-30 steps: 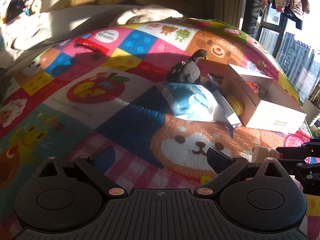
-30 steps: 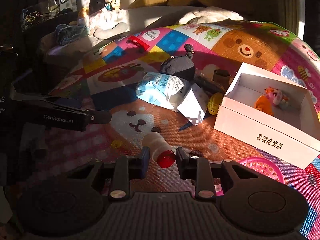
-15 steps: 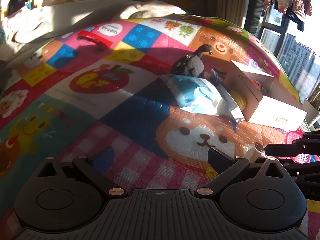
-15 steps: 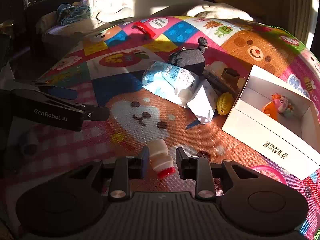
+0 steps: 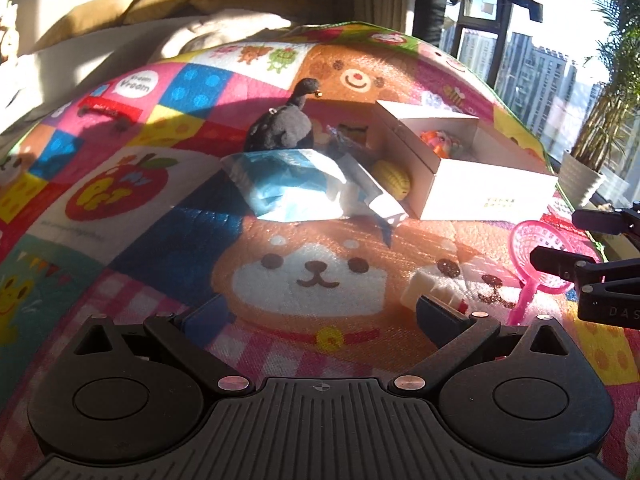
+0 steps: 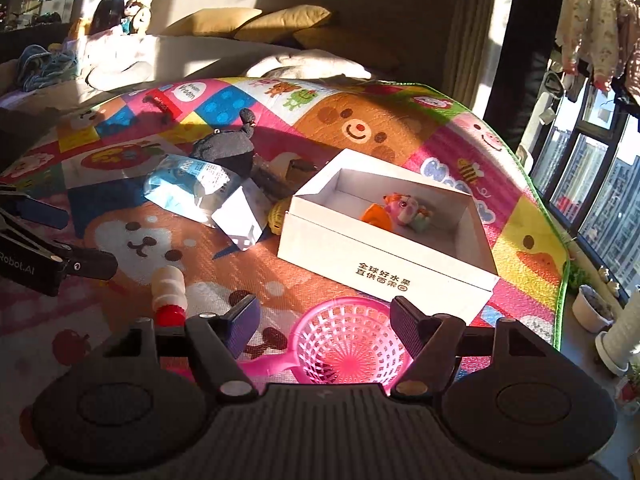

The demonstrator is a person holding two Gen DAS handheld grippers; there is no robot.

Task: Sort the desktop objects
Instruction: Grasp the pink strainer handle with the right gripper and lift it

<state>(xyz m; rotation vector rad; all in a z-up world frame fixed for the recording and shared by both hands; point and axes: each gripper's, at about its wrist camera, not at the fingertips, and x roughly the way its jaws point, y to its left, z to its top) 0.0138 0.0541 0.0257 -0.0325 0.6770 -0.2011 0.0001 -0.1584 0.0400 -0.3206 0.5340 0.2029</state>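
A white open box (image 6: 384, 256) sits on the mat, an orange-pink toy (image 6: 400, 210) inside. Left of it lie a blue packet (image 6: 188, 184) and a red-capped bottle (image 6: 170, 290); a pink strainer (image 6: 348, 344) lies nearer.

Bright sun across the mat (image 6: 400, 120), a patchwork of cartoon bears, a duck, an apple and checks, with a green border along its right edge. Past the mat's far edge, a pale sofa (image 6: 200, 52) carries yellow cushions (image 6: 248, 20), and a crumpled white blanket (image 6: 312, 66) lies right at that far edge. At the sofa's left end sit stuffed toys (image 6: 136, 12), with a blue cloth (image 6: 44, 68) bunched further left. Beyond the mat's right edge, dark-framed windows (image 6: 592, 184) show tower blocks (image 5: 532, 76) outside. Clothes (image 6: 588, 44) hang above the windows. White plant pots (image 6: 592, 308) stand on the floor under them, and a leafy plant (image 5: 612, 80) rises at the glass.
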